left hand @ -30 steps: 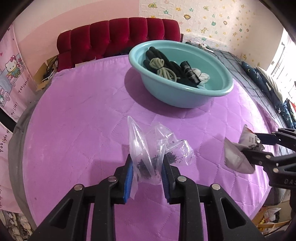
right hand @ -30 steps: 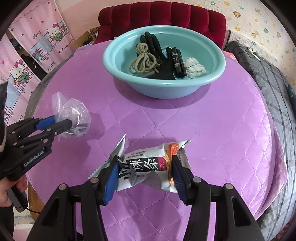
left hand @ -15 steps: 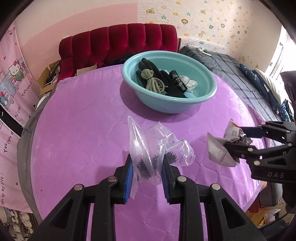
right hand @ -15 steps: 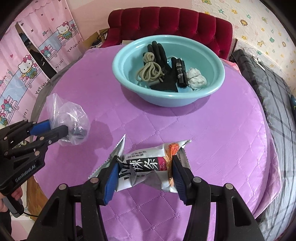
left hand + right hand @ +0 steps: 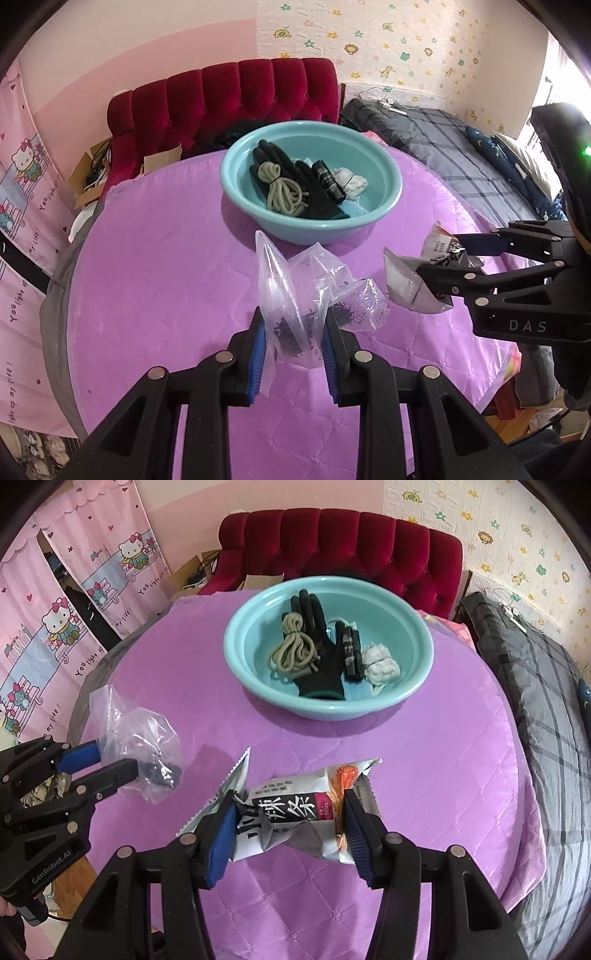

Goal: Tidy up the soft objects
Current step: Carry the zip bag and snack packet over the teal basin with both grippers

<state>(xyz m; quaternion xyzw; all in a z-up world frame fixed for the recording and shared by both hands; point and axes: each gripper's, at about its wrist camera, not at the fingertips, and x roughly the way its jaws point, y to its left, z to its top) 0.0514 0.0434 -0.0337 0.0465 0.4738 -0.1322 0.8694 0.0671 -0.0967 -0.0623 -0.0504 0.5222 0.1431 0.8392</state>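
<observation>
My left gripper is shut on a crumpled clear plastic bag with dark crumbs inside, held above the purple quilted table. From the right wrist view the same clear bag hangs in the left gripper at the left. My right gripper is shut on a white snack packet with black characters and an orange end, also off the table. That packet shows at the right of the left wrist view in the right gripper. A teal basin stands beyond both.
The basin holds a black glove, a coil of olive rope, a black tube and a white wad. A red tufted sofa backs the table. A bed with a grey plaid cover lies right.
Both grippers have risen with their loads; the table and basin look smaller and farther below. Neither grip has changed.
</observation>
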